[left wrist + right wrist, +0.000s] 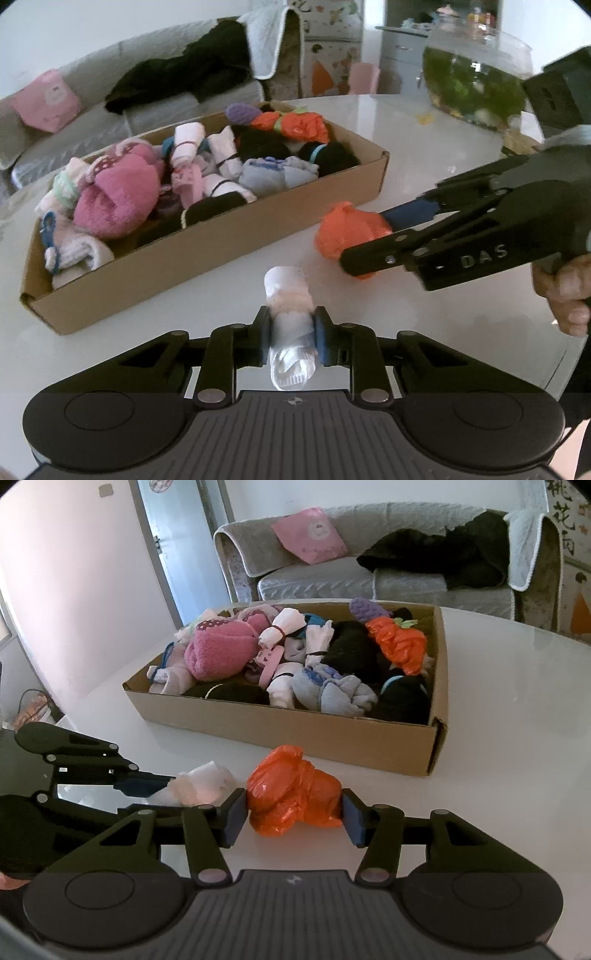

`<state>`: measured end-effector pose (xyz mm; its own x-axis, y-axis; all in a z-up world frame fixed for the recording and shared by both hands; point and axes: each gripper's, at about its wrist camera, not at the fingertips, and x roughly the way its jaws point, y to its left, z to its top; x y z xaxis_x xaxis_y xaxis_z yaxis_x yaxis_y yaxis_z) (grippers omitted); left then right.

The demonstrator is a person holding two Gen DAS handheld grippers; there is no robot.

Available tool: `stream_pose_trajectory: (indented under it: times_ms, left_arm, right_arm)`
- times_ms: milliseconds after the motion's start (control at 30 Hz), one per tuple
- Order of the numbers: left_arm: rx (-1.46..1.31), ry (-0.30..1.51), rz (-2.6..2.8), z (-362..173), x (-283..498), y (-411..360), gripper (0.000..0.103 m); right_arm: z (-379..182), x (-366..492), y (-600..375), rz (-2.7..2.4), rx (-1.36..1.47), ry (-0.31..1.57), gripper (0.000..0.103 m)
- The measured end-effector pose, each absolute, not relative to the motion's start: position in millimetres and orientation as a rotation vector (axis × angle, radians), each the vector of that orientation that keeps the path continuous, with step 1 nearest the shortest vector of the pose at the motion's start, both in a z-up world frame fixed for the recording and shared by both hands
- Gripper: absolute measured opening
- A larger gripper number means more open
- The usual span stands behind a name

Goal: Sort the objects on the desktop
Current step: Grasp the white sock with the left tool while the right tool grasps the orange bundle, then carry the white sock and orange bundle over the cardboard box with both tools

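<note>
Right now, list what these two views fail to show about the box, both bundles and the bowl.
- Cardboard box: its floor and lower items, both views; heaped socks cover them.
- Orange bag bundle: its contents; the plastic is opaque. In the left wrist view the right gripper covers its near side.
- White sock roll: its underside, left wrist view; the left gripper clamps it.
- Glass bowl: right part hidden by a black object; absent from the right wrist view.

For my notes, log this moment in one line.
left gripper: shut on white rolled sock | right gripper: around orange plastic bundle | cardboard box: full
</note>
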<state>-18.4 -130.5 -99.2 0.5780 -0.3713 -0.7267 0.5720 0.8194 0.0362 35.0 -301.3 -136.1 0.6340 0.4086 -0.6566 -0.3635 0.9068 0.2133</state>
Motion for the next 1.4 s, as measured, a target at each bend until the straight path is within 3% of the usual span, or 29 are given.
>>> stream_pose_trajectory:
  times_ms: [300, 600, 1033, 1400]
  left_arm:
    - [0.302, 0.746, -0.462, -87, -24, -130, 0.030]
    - [0.248, 0.622, -0.397, -42, -17, -121, 0.030]
    - [-0.001, 0.580, -0.286, 15, 63, -89, 0.030]
    - [0.007, 0.655, -0.281, -16, 124, -129, 0.030]
  right_arm:
    - [-128, 21, -313, 0.418, 0.101, 0.737, 0.050]
    - [-95, 19, -320, 0.426, 0.143, 0.642, 0.050]
    - [-34, 78, -335, 0.368, 0.163, 0.456, 0.050]
    - [-62, 134, -319, 0.357, 0.122, 0.482, 0.050]
